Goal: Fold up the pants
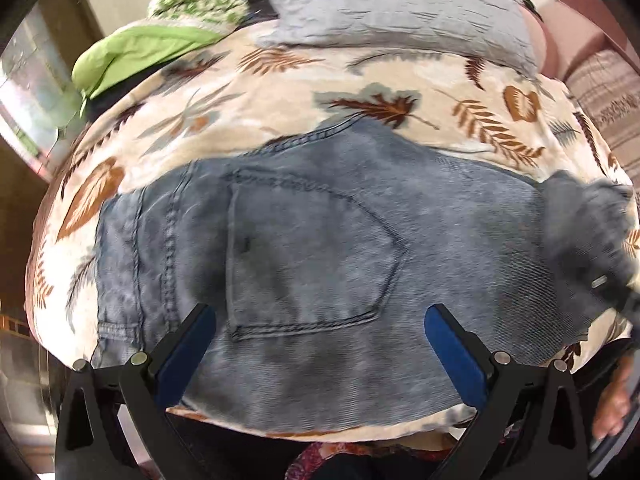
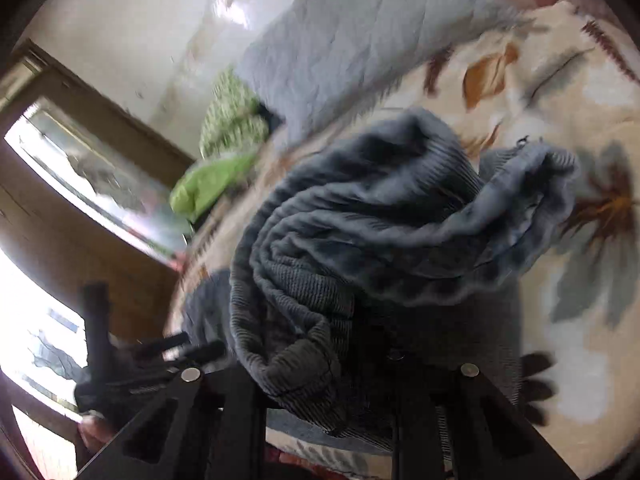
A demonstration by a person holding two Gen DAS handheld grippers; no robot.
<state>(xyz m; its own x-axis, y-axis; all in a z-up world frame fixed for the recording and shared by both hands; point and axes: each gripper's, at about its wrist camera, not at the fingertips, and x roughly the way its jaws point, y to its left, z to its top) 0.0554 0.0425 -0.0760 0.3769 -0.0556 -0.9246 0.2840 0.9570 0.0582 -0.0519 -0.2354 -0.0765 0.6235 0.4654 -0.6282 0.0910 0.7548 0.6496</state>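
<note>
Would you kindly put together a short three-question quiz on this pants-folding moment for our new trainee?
1. True or false: the left gripper is open above the jeans, with nothing between its fingers.
2. Multiple choice: what is bunched against the right gripper?
A. the green cloth
B. the denim of the jeans
C. the grey quilt
3. Fill in: the jeans lie on a bedcover printed with ____.

Key:
1. True. The blue pads stand wide apart over the back pocket.
2. B. The fingers themselves are hidden under the fabric, so the grip cannot be confirmed.
3. Leaves.
</note>
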